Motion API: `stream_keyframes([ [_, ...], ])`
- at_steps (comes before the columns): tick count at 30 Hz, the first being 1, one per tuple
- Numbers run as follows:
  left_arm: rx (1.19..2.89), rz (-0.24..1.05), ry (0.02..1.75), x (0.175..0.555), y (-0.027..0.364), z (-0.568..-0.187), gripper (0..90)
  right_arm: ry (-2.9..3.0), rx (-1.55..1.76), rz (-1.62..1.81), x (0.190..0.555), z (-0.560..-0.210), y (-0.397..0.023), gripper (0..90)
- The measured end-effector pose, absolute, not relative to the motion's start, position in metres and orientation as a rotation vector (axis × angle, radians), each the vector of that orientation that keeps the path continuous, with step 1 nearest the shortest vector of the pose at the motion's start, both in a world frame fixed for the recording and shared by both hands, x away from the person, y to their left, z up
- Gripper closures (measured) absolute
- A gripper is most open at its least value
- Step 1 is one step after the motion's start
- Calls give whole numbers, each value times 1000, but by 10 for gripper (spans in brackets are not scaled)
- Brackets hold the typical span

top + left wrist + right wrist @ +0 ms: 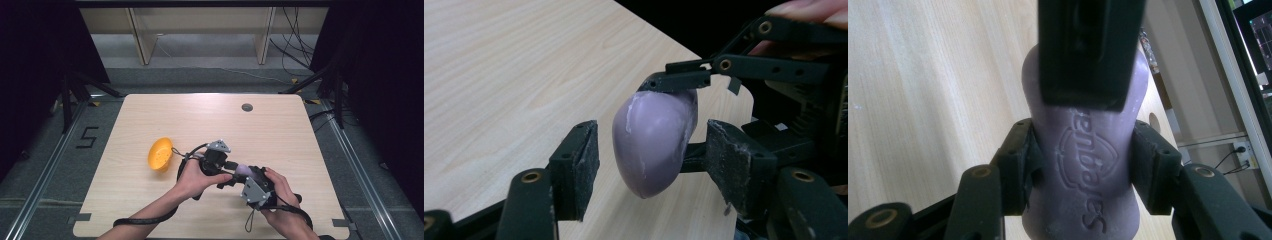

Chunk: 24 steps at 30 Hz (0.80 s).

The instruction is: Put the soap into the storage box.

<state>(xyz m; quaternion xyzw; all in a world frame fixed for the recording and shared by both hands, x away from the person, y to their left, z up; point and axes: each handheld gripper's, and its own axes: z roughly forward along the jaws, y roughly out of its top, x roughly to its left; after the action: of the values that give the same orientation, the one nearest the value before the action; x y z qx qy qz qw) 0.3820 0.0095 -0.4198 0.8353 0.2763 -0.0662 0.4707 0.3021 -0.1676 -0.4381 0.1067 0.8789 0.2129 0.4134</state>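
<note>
Here, at the left of the wooden table, a yellow bowl lies tipped on its side, well apart from both hands. Just to its right the left gripper reaches toward the middle, its jaws set to either side of a purple soap bar without pressing on it; a gap shows at each pad, though the far pad sits close and contact there is hard to rule out. The soap hangs above the tabletop, near the front edge and right of centre. Farther right, the right gripper is clamped on the bar's waist, both pads tight against its sides, with the raised lettering facing the camera. The right hand wraps that gripper from behind.
</note>
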Motion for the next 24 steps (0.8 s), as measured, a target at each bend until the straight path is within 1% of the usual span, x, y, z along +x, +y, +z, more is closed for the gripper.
stream_keyframes([
  [3, 2040, -204, 681, 385, 8, -422, 398, 2206, 255, 539, 302, -437, -167, 502],
  [7, 2044, -220, 692, 386, 4, -425, 416, 2190, 199, 529, 303, -435, -166, 502],
  [9, 2044, -231, 683, 386, 3, -426, 427, 2201, 256, 545, 301, -437, -165, 501],
  [16, 2021, -272, 686, 389, 2, -428, 479, 2191, 246, 554, 300, -436, -165, 501],
  [18, 2017, -264, 693, 389, 1, -429, 497, 2188, 244, 557, 300, -436, -164, 501],
  [24, 2004, -272, 693, 389, 1, -430, 512, 2190, 241, 560, 300, -436, -165, 502],
])
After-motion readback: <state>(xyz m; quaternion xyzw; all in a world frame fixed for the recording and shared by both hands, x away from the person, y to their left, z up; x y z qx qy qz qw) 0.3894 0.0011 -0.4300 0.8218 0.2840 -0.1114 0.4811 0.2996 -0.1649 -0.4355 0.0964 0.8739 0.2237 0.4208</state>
